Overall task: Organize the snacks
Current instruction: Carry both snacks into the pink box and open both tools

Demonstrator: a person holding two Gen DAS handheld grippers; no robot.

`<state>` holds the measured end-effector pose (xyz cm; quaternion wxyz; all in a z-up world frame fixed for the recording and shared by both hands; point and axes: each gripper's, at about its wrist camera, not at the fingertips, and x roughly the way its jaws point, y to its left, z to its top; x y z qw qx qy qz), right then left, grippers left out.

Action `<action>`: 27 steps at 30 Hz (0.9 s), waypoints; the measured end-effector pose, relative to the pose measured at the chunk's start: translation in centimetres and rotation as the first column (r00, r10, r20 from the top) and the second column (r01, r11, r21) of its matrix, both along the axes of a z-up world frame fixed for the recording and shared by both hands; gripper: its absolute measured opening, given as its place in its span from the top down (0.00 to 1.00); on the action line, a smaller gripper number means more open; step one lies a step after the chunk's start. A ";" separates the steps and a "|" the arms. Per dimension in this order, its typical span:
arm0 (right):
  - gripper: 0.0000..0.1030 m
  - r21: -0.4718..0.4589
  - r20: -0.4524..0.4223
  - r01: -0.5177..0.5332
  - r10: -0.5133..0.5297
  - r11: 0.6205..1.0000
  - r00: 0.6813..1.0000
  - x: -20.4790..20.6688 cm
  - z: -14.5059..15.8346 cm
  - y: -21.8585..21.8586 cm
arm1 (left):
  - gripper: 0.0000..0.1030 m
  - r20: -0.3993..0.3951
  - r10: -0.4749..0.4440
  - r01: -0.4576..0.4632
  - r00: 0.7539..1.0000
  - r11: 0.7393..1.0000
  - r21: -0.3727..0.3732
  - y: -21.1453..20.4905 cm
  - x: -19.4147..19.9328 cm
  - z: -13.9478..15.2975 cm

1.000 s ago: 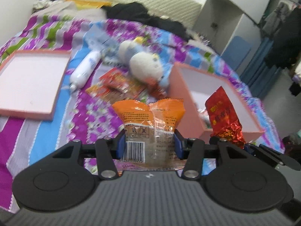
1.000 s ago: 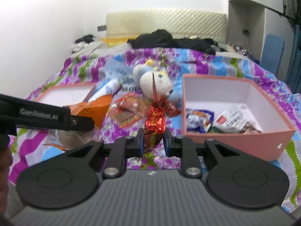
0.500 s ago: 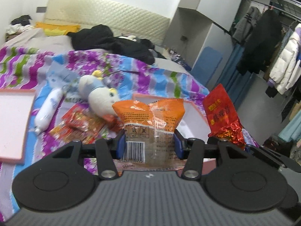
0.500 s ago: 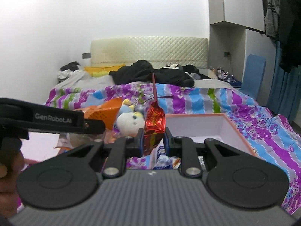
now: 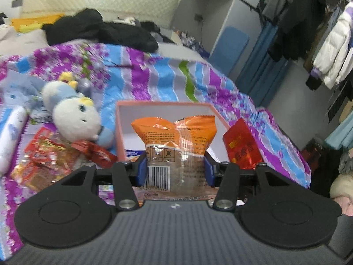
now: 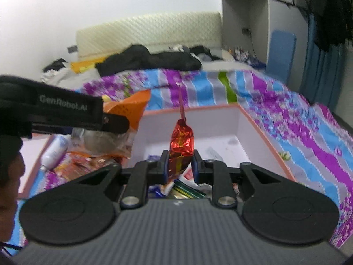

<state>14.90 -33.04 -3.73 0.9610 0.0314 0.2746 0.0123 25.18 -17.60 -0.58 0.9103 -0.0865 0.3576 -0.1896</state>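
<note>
My left gripper (image 5: 174,167) is shut on an orange snack bag (image 5: 175,145) and holds it above the near edge of the pink box (image 5: 163,104). My right gripper (image 6: 179,169) is shut on a red foil snack packet (image 6: 181,150), held over the pink box (image 6: 260,130), which holds several snack packets (image 6: 183,187) at its near end. The red packet also shows in the left wrist view (image 5: 241,145), to the right of the orange bag. The left gripper and the orange bag show in the right wrist view (image 6: 125,110) at the left.
Loose red and orange snack packets (image 5: 46,154) lie on the striped quilt left of the box, with a plush toy (image 5: 75,117) and a white bottle (image 5: 11,130). A pink box lid (image 6: 33,154) lies further left. Dark clothes (image 5: 99,31) lie by the headboard.
Both grippers moved forward and tilted down with their packets. They now sit over the pink box, whose inside shows below them.
</note>
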 end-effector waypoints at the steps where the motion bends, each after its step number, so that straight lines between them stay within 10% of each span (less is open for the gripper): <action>1: 0.77 0.004 -0.016 0.008 -0.008 1.000 1.000 0.6 -0.6 -0.4 | 0.46 -0.015 -0.009 0.009 1.000 1.000 0.011 -0.7 0.9 -0.6; 16: 0.76 0.056 -0.141 0.040 -0.031 0.998 0.989 5.3 -6.8 -3.3 | 0.45 -0.150 -0.063 0.076 0.987 0.994 0.083 -4.3 8.2 -7.5; 27: 0.60 0.087 -0.089 0.047 -0.039 0.995 0.995 3.2 -4.3 -3.4 | 0.34 -0.070 -0.053 0.058 0.996 0.995 0.081 -3.0 5.0 -3.5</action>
